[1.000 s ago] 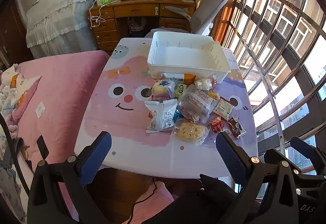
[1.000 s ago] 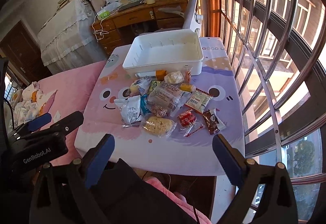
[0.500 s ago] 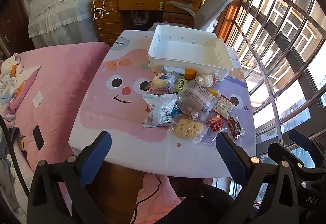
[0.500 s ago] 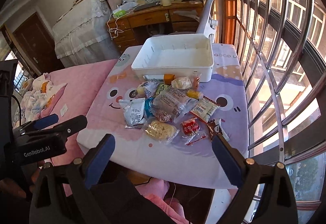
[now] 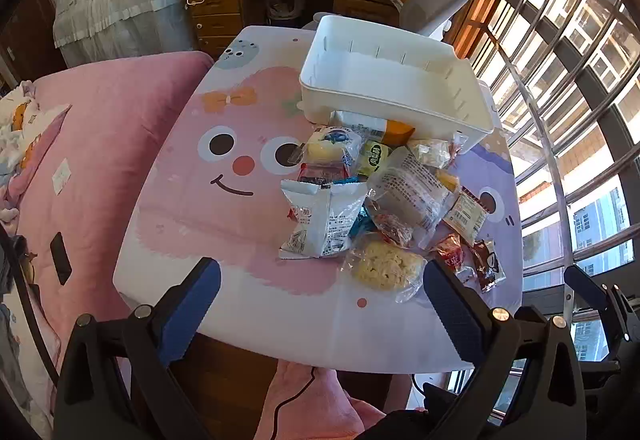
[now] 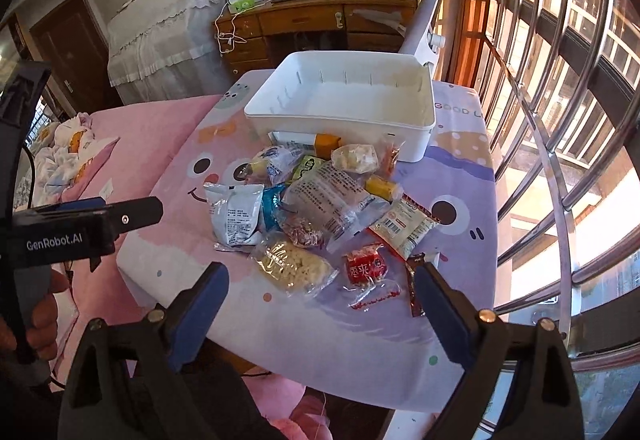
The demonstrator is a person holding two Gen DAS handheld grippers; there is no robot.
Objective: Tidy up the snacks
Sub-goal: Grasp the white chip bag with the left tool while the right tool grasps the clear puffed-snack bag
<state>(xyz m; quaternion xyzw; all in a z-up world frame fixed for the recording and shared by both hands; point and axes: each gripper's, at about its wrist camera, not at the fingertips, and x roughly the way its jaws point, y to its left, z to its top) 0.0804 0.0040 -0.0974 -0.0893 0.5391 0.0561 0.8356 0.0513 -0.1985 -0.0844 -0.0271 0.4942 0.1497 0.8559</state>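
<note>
Both tongs hang wide and empty at the near edge of the tabletop [image 5: 168, 240], the left tongs [image 5: 322, 304] facing the pile from its left side and the right tongs [image 6: 320, 300] from its right. No snack has gone into the bin [image 6: 412, 144], so the step in hand looks like the first pick.

Nearest lies the puffed cake [image 6: 292, 268] in clear wrap, free of the heap and a fair first target for either tool. Just beside it sit the red packet [image 6: 366, 266] and a dark wrapper [image 5: 486, 268], small and flat; a low, level approach would suit them, closing on the crimped ends. Behind, the white pouch [image 5: 324, 216] and the large clear bag [image 6: 332, 200] overlap other packets, so lifting them early may drag neighbours off the tabletop.

Farther on, a few pieces press against the bin's front wall, one orange-ended item apparently tucked under it. The bin stands empty at the far side; working outward from the loose edge items keeps the heap stable.
</note>
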